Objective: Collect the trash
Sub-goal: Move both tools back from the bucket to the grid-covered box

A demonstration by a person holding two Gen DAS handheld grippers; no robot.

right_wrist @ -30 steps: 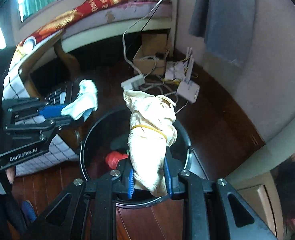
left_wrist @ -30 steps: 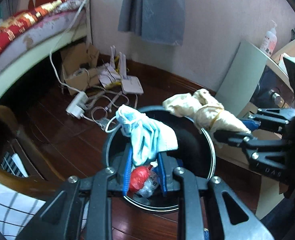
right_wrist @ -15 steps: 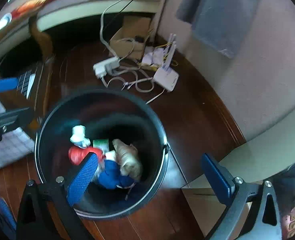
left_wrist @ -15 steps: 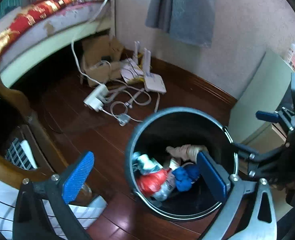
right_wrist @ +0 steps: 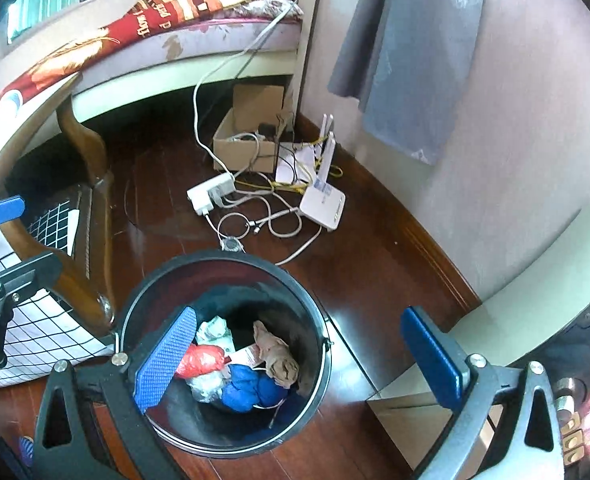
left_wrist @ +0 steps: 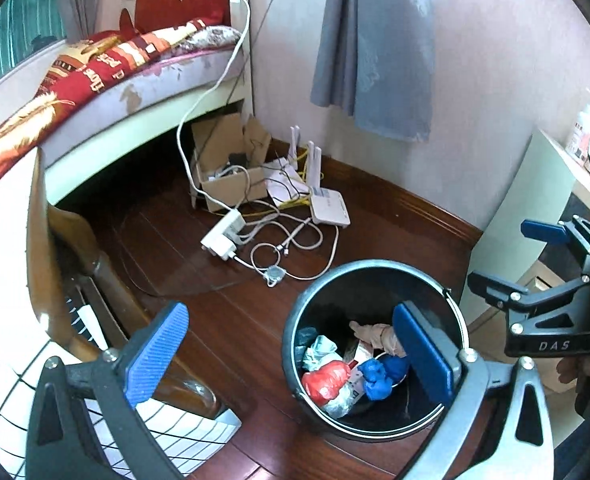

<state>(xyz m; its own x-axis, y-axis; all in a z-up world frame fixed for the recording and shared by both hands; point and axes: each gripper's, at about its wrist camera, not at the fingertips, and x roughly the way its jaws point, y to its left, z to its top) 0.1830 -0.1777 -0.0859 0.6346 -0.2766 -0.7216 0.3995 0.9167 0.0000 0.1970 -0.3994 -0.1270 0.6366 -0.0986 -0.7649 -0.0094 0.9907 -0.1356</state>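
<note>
— Trash (left_wrist: 349, 372) — where is it?

— All inside the black round bin (left_wrist: 295, 332) on the dark wooden floor (left_wrist: 231, 320). A red plastic bag (left_wrist: 325, 378), a blue crumpled piece (left_wrist: 379, 374), a beige rag (left_wrist: 377, 332) and a pale wad (left_wrist: 319, 350) lie heaped at the bin's bottom.

— And the fingers?

— Both pairs stand spread wide with nothing between them. The left gripper (left_wrist: 291, 354) hangs above the bin, its right blue pad over the bin's mouth and its left pad out over the floor beside the bin. The right gripper (right_wrist: 299, 358) hangs over the bin too — its left pad over the mouth, the other pad past the bin's rim (right_wrist: 327, 340).

— What lies near the bin?

— Beyond it, toward the wall, a white power strip (left_wrist: 224, 234) with looped cables (left_wrist: 283, 240), a white router (left_wrist: 329, 208) and an open cardboard box (left_wrist: 231, 168). Behind those stands a bed (left_wrist: 107, 76) with a red patterned blanket.
</note>
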